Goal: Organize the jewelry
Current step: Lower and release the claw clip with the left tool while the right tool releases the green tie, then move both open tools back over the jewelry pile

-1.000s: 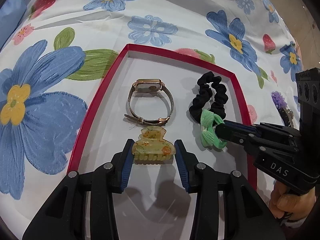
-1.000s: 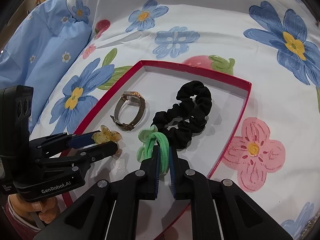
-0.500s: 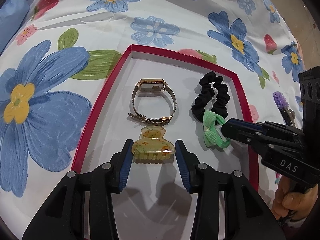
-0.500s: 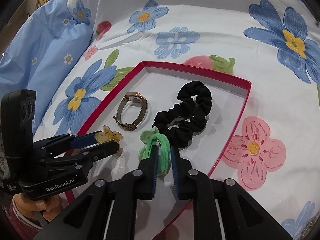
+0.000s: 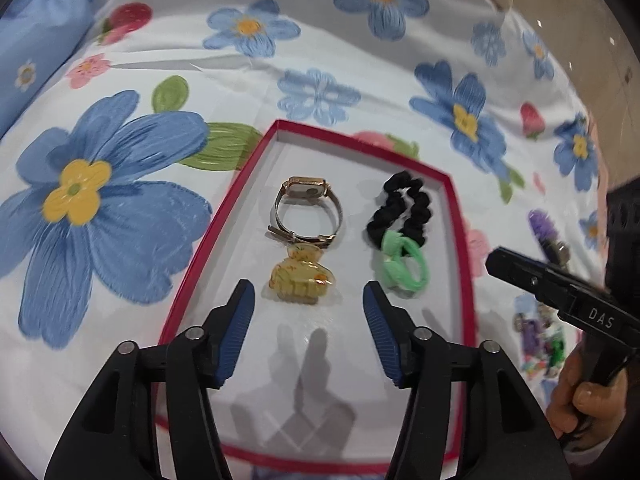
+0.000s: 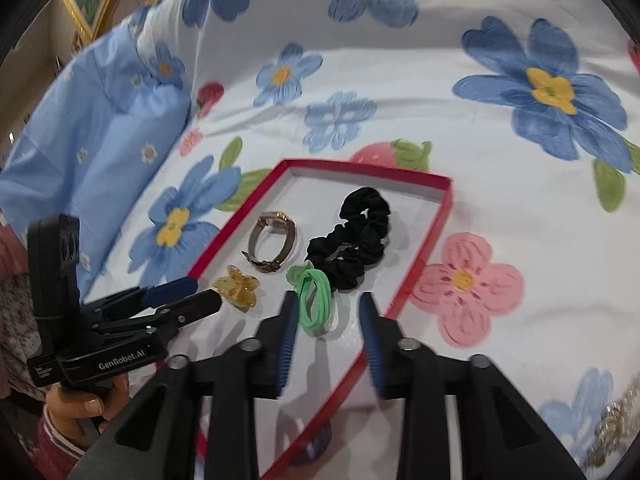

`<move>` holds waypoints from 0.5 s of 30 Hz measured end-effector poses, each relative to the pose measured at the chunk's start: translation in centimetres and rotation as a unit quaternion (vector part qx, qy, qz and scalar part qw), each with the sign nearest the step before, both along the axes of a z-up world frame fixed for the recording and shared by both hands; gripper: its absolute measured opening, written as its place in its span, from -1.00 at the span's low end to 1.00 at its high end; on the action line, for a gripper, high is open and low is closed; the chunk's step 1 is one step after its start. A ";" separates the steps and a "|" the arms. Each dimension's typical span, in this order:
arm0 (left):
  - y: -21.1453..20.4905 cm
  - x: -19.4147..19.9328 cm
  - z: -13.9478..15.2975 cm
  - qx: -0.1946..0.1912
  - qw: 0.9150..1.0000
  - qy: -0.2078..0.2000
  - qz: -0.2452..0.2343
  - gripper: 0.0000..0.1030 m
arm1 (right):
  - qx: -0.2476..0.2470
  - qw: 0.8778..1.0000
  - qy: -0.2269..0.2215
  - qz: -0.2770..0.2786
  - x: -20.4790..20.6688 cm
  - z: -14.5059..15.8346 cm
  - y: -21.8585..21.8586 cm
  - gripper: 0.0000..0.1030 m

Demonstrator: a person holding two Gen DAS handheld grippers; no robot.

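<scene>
Jewelry sits in a shallow red-rimmed tray [image 5: 240, 184] with a white floor, laid on a bedspread [image 5: 120, 264] printed with blue flowers and strawberries. Four pieces lie inside it. A gold-toned watch [image 5: 306, 212] rests on its side toward the far left of the tray, its band forming a loop. Just in front of it, touching or nearly touching the band, lies a yellow claw clip [image 5: 300, 278]. On the right side a black scrunchie [image 5: 402, 210] lies stretched out, and a green hair tie [image 5: 402, 264] overlaps its near end.

The left gripper [image 5: 308, 328] hangs over the near part of the tray with its jaws well apart; they have just been opening, and the clip lies beyond the blue pads, free of them, with nothing held. The right gripper [image 6: 328, 338] also stands with jaws apart, having just been opening; the hair tie [image 6: 316, 300] lies on the tray floor between and slightly ahead of its tips, and neither pad presses on it. In the right wrist view the left gripper [image 6: 202, 294] shows at the tray's left rim, close to the clip [image 6: 238, 286], with a hand [image 6: 86, 404] gripping its handle. The watch [image 6: 272, 246] and scrunchie [image 6: 352, 242] lie farther back.

More small items [image 5: 540, 336], blurred, lie on the bedspread to the right of the tray. A light blue pillow [image 6: 96, 152] sits at the far left.
</scene>
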State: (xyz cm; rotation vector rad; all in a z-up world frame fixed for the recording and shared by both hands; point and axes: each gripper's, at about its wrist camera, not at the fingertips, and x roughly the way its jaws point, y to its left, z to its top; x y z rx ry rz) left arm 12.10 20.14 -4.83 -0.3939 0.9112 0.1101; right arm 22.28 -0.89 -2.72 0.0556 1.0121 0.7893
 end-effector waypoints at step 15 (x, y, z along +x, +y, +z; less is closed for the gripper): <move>-5.9 -4.7 3.1 -0.041 0.998 -0.037 -0.022 0.27 | 0.040 0.995 -0.017 -0.090 -4.5 2.5 -11.4 0.03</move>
